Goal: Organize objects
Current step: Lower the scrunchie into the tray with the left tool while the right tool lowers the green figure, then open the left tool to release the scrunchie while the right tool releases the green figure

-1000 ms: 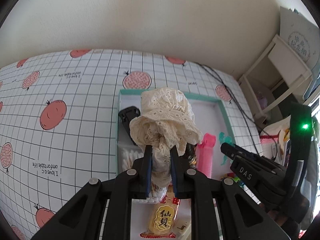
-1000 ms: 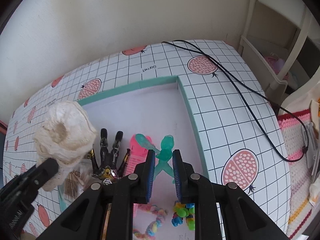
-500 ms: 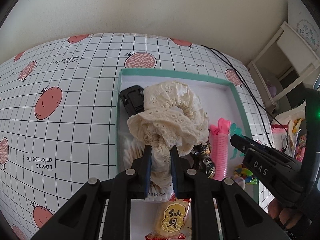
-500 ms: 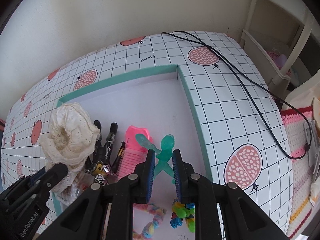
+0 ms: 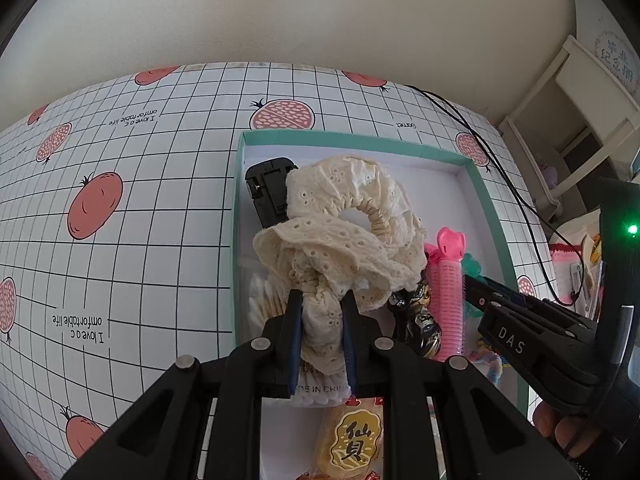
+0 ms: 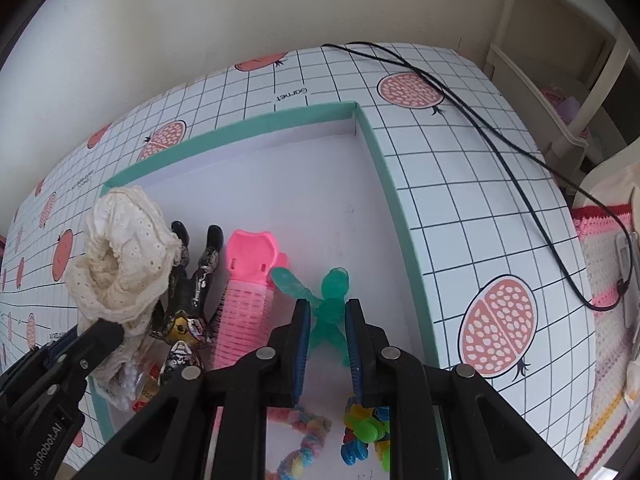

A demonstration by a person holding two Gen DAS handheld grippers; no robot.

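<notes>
Between the pads of our left tool sits the cream lace scrunchie, pinched by a bunched fold at its near edge, the pads closed tight on the cloth. We hold it over the left part of the box, a shallow white tray with a teal rim, and its ring opens upward above the things below. From the right wrist view the scrunchie hangs off the left tool's tip at the box's left side.

Under and beside it we see a black clip at the far left corner of the box, a pack of cotton swabs against the left wall, a black and gold claw clip, and a pink roller clip just right of that. A yellow snack packet lies nearest to us.

Our right tool points down into the box with its pads nearly closed; the green clip lies between and beyond the tips, and we cannot tell whether the pads press on it. Near it lie a pastel fuzzy band and a heap of bright small clips.

Outside the box, the worktop carries a gridded cloth with pomegranate prints, and a black cable trails across its right side.
</notes>
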